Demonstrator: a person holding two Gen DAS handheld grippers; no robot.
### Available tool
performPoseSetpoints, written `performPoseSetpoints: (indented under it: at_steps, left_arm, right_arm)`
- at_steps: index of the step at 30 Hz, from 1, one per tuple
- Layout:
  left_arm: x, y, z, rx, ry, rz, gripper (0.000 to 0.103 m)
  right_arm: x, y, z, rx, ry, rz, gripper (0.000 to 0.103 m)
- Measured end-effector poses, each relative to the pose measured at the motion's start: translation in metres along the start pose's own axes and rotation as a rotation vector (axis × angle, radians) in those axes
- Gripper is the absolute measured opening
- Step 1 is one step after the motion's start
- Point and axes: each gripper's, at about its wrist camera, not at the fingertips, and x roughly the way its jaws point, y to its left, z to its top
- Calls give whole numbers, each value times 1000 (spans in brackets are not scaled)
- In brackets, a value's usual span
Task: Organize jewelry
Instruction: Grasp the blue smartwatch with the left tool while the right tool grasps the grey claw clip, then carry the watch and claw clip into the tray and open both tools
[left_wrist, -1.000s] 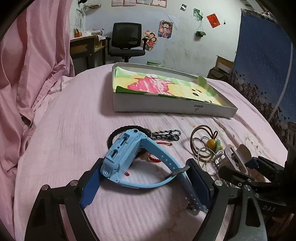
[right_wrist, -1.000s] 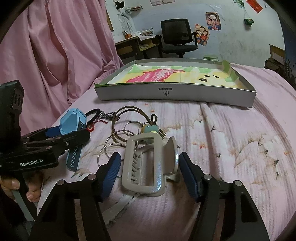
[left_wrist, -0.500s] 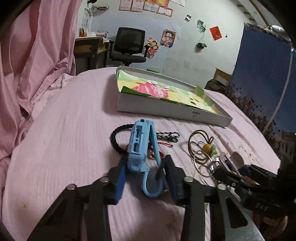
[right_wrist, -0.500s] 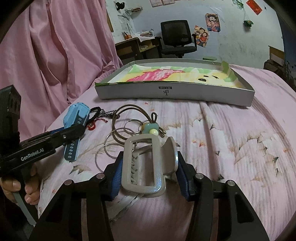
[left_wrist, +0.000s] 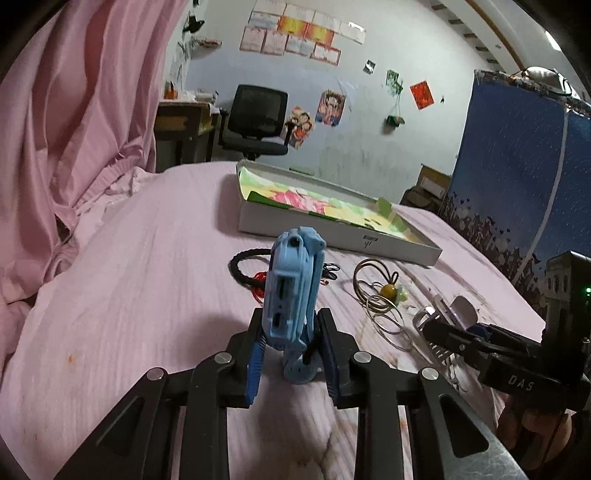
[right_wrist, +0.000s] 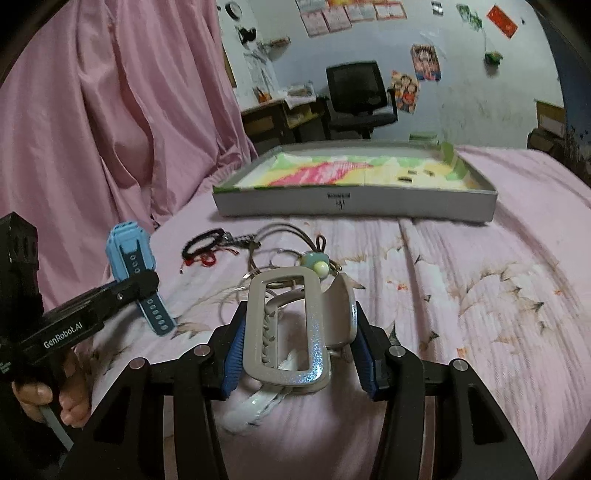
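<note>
Over the bed, left claw grips the blue watch, right claw the hair clip — its teeth seemingly half hidden.

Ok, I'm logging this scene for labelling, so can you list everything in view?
watch: 1, light blue, in left gripper
hair claw: 1, beige, in right gripper
box: 1, grey, colourful lining, far on bed
cord bracelets: several, black and red, on bed
metal rings: a few, beside beaded tie
office chair: 1, black, by desk
curtain: pink, left
left gripper: black, blue pads
right gripper: black, blue pads
</note>
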Motion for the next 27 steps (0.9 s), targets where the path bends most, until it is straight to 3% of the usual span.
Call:
performPoseSetpoints:
  at_steps: [7, 15, 27]
  left_arm:
    - [-16, -17, 2, 64, -77, 5, 26]
    - [-16, -36, 36, 126, -163, 6, 26]
    - [44, -41, 121, 133, -315, 124, 26]
  right_arm:
    - [-30, 12, 5, -54, -144, -22, 46]
    - [-37, 3, 42, -5, -252, 18, 46]
    - [24, -21, 131, -29, -402, -43, 46]
